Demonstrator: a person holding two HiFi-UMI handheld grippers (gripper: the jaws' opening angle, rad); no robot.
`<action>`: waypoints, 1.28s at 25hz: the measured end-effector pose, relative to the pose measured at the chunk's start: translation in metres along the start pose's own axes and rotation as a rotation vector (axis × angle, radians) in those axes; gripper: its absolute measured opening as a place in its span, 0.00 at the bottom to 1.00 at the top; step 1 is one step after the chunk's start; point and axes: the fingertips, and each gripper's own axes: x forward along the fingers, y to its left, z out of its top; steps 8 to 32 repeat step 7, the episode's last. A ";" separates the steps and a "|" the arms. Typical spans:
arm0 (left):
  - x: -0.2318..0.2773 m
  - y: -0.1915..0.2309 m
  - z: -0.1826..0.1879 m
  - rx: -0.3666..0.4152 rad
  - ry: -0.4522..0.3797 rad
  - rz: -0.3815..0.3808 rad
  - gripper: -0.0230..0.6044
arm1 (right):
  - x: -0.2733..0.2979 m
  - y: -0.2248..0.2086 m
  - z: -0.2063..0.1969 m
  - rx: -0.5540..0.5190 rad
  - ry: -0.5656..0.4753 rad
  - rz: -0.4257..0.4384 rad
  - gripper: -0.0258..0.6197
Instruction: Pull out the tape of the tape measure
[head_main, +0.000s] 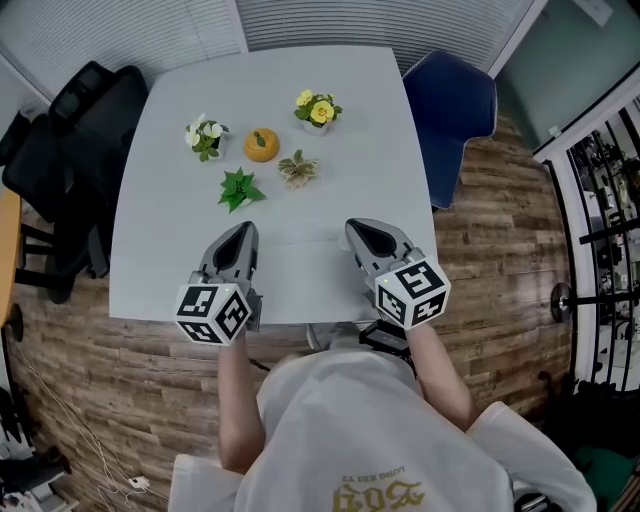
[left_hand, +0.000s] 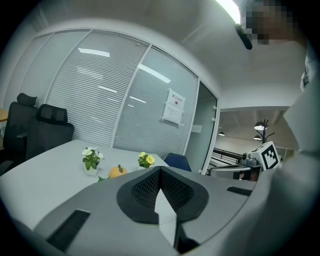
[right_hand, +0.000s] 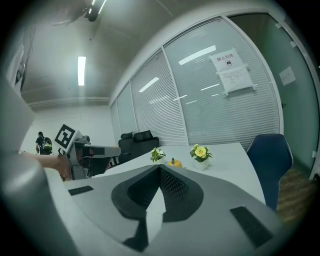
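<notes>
A small round orange thing with a green stalk sits in the far middle of the white table, and may be the tape measure. It also shows as the orange thing in the left gripper view and as the orange thing in the right gripper view. My left gripper hovers over the table's near left, shut and empty. My right gripper is level with it on the near right, also shut with nothing held. Both point toward the orange thing, well short of it. The left gripper and right gripper show their jaws pressed together.
Around the orange thing stand a white-flowered pot, a yellow-flowered pot, a green leafy plant and a pale leafy plant. A blue chair is at the table's right, black chairs at its left.
</notes>
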 end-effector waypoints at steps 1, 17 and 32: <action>0.001 0.000 -0.001 -0.002 0.001 -0.001 0.04 | 0.000 -0.001 -0.001 0.002 0.001 -0.001 0.06; 0.007 0.002 -0.003 -0.009 0.007 -0.010 0.04 | 0.003 -0.008 -0.003 0.006 0.012 -0.007 0.06; 0.007 0.002 -0.003 -0.009 0.007 -0.010 0.04 | 0.003 -0.008 -0.003 0.006 0.012 -0.007 0.06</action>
